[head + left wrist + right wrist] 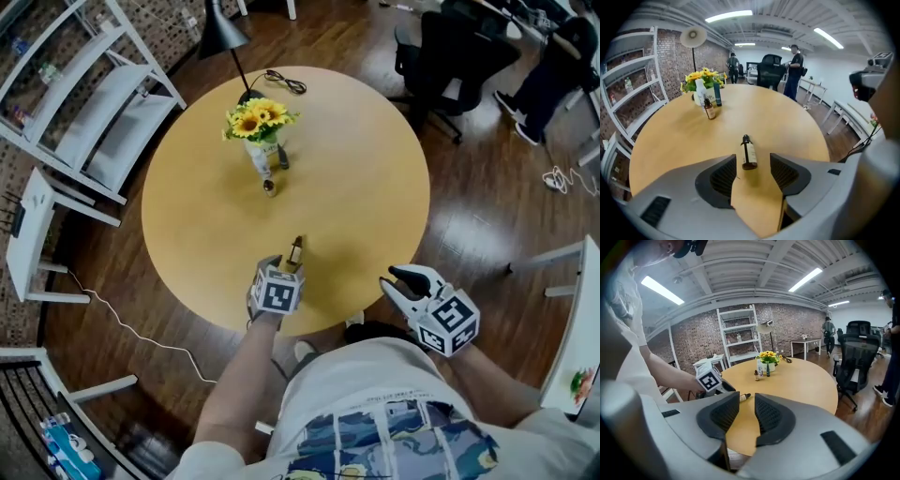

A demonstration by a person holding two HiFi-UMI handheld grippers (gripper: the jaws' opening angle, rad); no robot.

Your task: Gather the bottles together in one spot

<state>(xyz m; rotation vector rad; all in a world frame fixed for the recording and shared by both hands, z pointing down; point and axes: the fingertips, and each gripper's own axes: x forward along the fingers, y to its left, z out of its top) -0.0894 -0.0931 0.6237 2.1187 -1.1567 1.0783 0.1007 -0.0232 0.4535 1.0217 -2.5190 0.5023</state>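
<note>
The small brown bottle [749,153] lies on its side between the spread jaws of the left gripper [282,269], and the pads do not touch it. It is on the near part of the round table [375,169], cap pointing away from the person. The right gripper [398,281] hovers at the table's near edge, jaws a little apart and empty. Well apart, another brown bottle [269,187] and a dark bottle [282,159] stand just beside the sunflowers [258,117].
</note>
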